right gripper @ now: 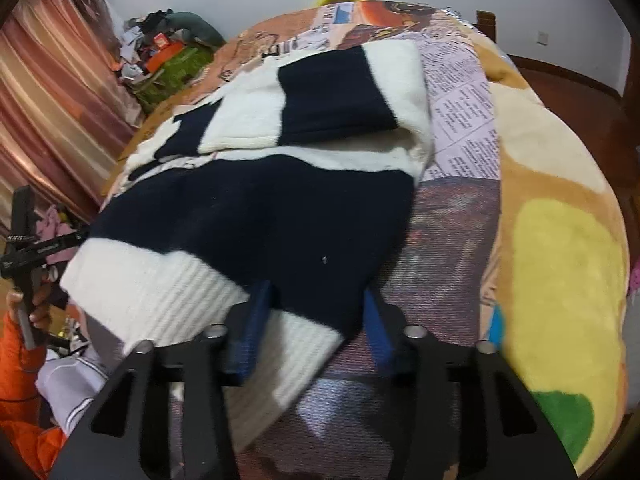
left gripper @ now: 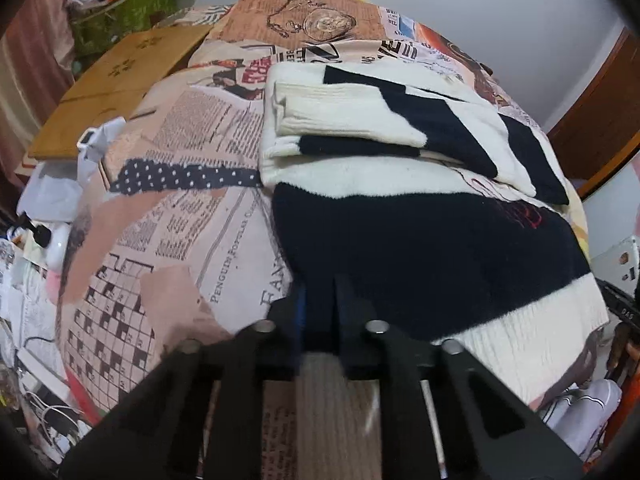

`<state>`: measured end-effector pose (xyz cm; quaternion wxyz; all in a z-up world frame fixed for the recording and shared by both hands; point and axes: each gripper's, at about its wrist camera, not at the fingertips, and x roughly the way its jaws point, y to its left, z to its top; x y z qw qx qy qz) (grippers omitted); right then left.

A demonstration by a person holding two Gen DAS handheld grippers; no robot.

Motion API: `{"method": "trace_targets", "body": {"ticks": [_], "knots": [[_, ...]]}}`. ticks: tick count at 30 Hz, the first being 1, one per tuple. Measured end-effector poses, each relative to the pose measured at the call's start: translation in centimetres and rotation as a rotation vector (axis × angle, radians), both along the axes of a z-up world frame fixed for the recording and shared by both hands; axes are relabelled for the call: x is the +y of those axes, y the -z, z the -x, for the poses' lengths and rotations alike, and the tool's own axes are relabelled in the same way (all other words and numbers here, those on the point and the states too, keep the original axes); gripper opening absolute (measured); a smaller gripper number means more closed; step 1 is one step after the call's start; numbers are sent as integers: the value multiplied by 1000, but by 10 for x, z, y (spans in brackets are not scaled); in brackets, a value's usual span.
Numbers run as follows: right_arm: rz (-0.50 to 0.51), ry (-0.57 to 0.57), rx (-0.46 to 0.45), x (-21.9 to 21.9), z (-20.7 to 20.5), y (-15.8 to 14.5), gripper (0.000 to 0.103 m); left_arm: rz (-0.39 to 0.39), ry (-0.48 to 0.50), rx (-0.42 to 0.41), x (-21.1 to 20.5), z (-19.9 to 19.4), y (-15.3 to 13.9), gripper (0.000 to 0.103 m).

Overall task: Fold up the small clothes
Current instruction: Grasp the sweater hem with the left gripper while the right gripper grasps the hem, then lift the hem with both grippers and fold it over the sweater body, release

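A navy and white striped knit sweater [left gripper: 420, 240] lies on a bed, its sleeves folded across the upper body; it also shows in the right wrist view [right gripper: 260, 208]. My left gripper [left gripper: 322, 312] is shut on the sweater's near left bottom edge, the navy cloth pinched between its fingers. My right gripper [right gripper: 316, 320] stands open around the near right bottom corner; the white ribbed hem [right gripper: 168, 300] and navy cloth lie between its blue fingers [right gripper: 256, 328].
The bed carries a newspaper-print cover [left gripper: 192, 216] and a yellow and tan blanket [right gripper: 560, 260] at the right. A wooden board [left gripper: 116, 80] lies at the far left. Clutter [left gripper: 36, 320] sits beside the bed. The other hand-held gripper [right gripper: 28, 240] shows at the left.
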<state>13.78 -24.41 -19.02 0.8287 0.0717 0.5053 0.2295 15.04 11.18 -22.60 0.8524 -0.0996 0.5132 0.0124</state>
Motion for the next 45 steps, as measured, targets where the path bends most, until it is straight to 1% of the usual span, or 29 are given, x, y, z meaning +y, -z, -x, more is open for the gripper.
{"method": "trace_targets", "body": {"ticks": [1, 3, 6, 8, 9, 12, 15, 17, 21, 25, 27, 28, 30, 33, 35, 37, 39, 40, 41, 42, 43, 44, 45], "knots": [[3, 0, -8, 1, 1, -2, 14, -4, -3, -3, 0, -1, -2, 9], [17, 3, -50, 2, 2, -9, 11, -7, -13, -31, 2, -3, -14, 8], [18, 5, -118, 1, 0, -26, 9, -17, -23, -83, 10, -9, -35, 8], [6, 13, -166, -2, -6, -41, 9, -23, -28, -131, 12, -15, -56, 8], [-5, 17, -191, -3, -10, -50, 9, -27, -26, -159, 13, -21, -67, 8], [-21, 16, -247, -3, -26, -69, 8, -32, -22, -206, 14, -42, -88, 8], [-22, 13, -280, 1, -42, -79, 8, -36, -26, -215, 11, -69, -96, 8], [-21, 16, -295, 4, -60, -82, 8, -41, -33, -210, 12, -89, -95, 8], [-24, 39, -283, 5, -93, -77, 8, -41, -69, -173, 23, -129, -84, 7], [2, 70, -241, 5, -131, -59, 8, -84, -127, -95, 41, -169, -53, 5], [17, 87, -206, 4, -144, -45, 8, -86, -154, -46, 51, -184, -32, 5], [20, 89, -189, 3, -148, -41, 8, -84, -163, -26, 55, -187, -23, 5], [52, 92, -146, 6, -159, -19, 8, -74, -176, 26, 64, -194, 0, 5], [70, 88, -116, 8, -164, -2, 9, -68, -183, 79, 71, -195, 26, 5], [61, 90, -121, 8, -164, -2, 8, -62, -186, 83, 73, -193, 31, 5], [50, 89, -116, 7, -162, -8, 10, -62, -183, 67, 75, -188, 25, 6], [53, 83, -112, 4, -160, -15, 11, -91, -169, 37, 74, -179, 12, 10], [58, 81, -111, 5, -162, -17, 13, -104, -165, 28, 74, -176, 7, 16], [61, 77, -112, 4, -158, -22, 15, -128, -156, 11, 72, -170, -2, 26], [61, 76, -117, 2, -153, -27, 18, -142, -148, -4, 70, -165, -8, 32], [61, 76, -122, 3, -151, -28, 23, -156, -138, -26, 69, -157, -17, 46], [60, 79, -137, 2, -145, -34, 26, -175, -130, -53, 67, -147, -25, 56], [65, 83, -155, 2, -140, -38, 34, -189, -125, -68, 66, -140, -30, 59]]}}
